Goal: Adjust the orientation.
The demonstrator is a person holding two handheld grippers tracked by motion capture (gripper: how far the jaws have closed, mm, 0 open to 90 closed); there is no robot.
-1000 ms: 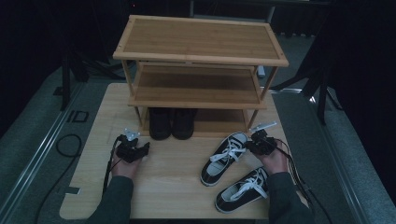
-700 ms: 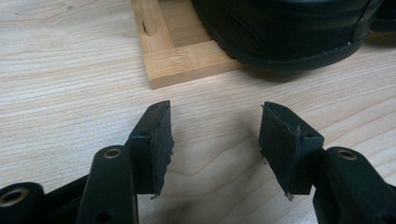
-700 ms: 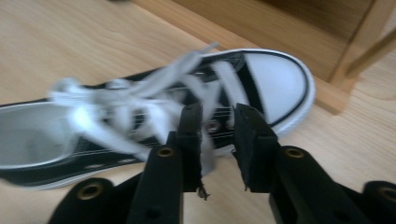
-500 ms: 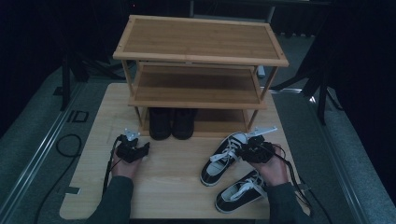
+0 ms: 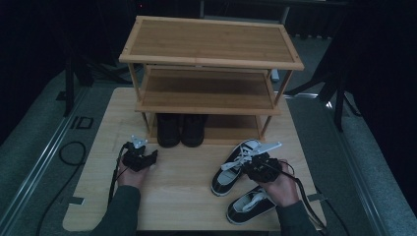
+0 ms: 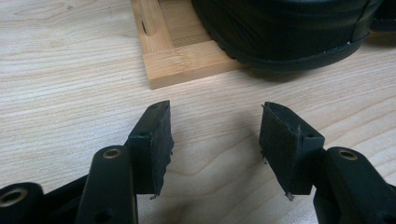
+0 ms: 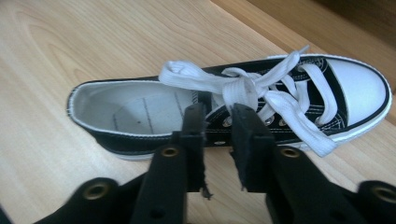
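A black-and-white sneaker (image 7: 359,88) lies on the wooden table with its white toe toward the bamboo rack (image 5: 211,44). My right gripper (image 7: 219,126) is right over its eyelet side, jaws only a narrow gap apart, and the black canvas shows between them. In the high view this right gripper (image 5: 250,169) sits over that far sneaker (image 5: 236,167), and a second sneaker (image 5: 251,206) lies nearer the person. My left gripper (image 6: 215,140) rests low over bare wood, open with nothing between its jaws, just short of a black shoe (image 6: 289,32) and the rack's foot (image 6: 182,60).
Two black shoes (image 5: 181,129) stand on the rack's bottom shelf at its left end. The upper shelves are bare. The left gripper (image 5: 147,157) is in front of them. The table (image 5: 98,187) ends on grey floor with cables at the left.
My right gripper has moved left from beside the sneakers to over the far one. The left gripper has hardly shifted.
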